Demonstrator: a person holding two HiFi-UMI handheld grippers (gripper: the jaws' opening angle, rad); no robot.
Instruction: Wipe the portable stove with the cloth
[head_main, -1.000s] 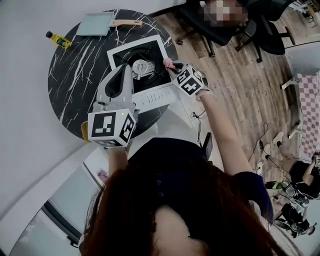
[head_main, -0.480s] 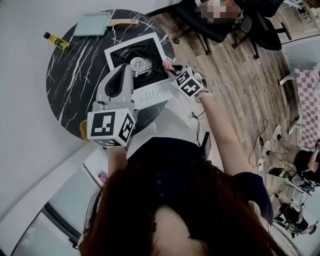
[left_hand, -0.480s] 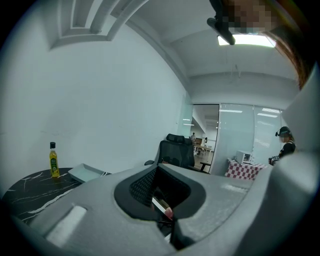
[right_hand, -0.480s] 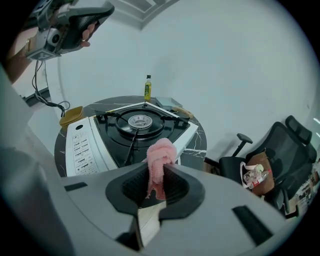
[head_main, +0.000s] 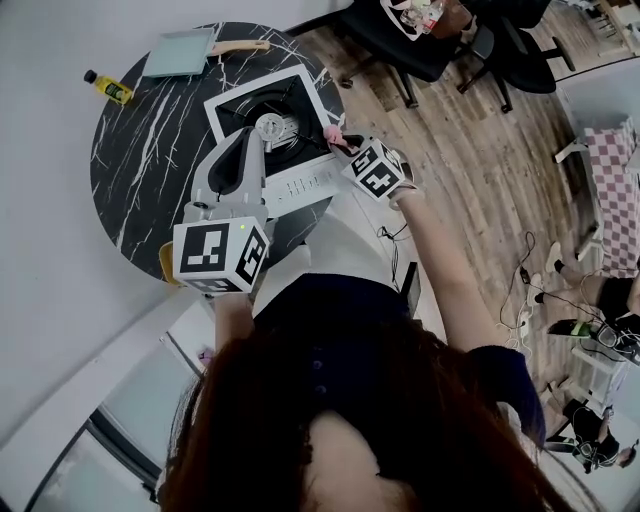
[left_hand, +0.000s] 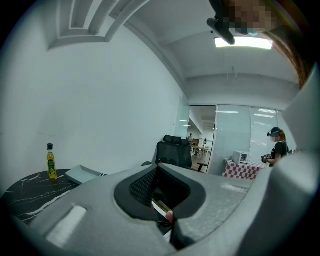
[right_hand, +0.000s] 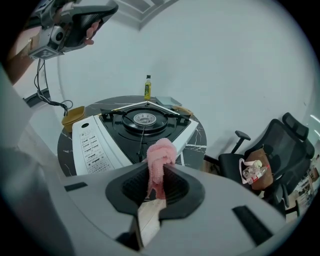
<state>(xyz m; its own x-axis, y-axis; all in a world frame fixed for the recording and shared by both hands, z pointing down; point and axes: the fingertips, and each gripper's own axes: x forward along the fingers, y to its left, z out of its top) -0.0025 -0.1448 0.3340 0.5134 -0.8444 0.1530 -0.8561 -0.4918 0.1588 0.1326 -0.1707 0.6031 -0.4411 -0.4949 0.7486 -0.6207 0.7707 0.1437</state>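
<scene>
The portable stove (head_main: 300, 180), white with a black top and a round burner (head_main: 268, 125), sits on a round black marble table (head_main: 130, 160). My right gripper (head_main: 342, 143) is shut on a bunched pink cloth (head_main: 335, 133) at the stove's right edge. In the right gripper view the cloth (right_hand: 160, 157) sticks out past the jaws, just short of the stove (right_hand: 95, 145). My left gripper (head_main: 248, 138) hovers over the stove's control panel. In the left gripper view my left gripper (left_hand: 159, 172) is lifted, pointing level, jaws together and empty.
A yellow oil bottle (head_main: 105, 87) and a pale teal tray (head_main: 178, 52) with a wooden handle stand at the table's far side. A tan object (right_hand: 72, 117) lies at the table's left edge. Black office chairs (head_main: 420, 45) stand on the wood floor to the right.
The pink cloth in my right gripper has drawn slightly away from the burner toward the stove's right edge. The head view has shifted a little. My left gripper has hardly moved.
</scene>
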